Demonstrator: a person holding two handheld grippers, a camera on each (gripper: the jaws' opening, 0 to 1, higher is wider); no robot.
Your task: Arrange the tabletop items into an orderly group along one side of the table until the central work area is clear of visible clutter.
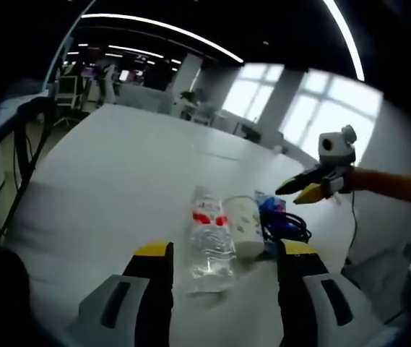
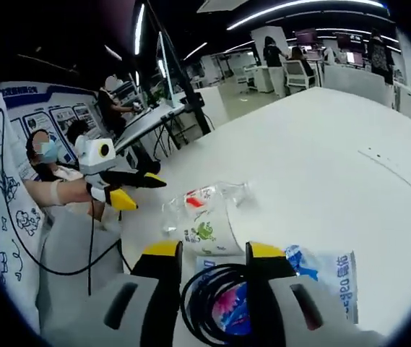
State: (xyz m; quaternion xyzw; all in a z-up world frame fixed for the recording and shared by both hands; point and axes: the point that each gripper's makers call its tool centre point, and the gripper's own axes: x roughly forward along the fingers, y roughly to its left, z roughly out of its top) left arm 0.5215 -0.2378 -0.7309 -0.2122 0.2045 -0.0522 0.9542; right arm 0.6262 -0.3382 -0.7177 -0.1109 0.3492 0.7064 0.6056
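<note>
While the items already lie bunched near one edge of the white tabletop (image 1: 118,166), the tidy way on is to close in low and square on one thing at a time. The left gripper (image 1: 223,264) has its jaws apart and empty, with the clear water bottle (image 1: 209,238) lying on its side just beyond and between them, so it looks the natural first pick. Touching the bottle's right side lies a paper cup (image 1: 245,224), then a blue packet (image 1: 269,206) with a black cable (image 1: 292,228). The right gripper (image 2: 209,264) also stands apart and empty, directly over that coiled cable and packet, cup just beyond.
</note>
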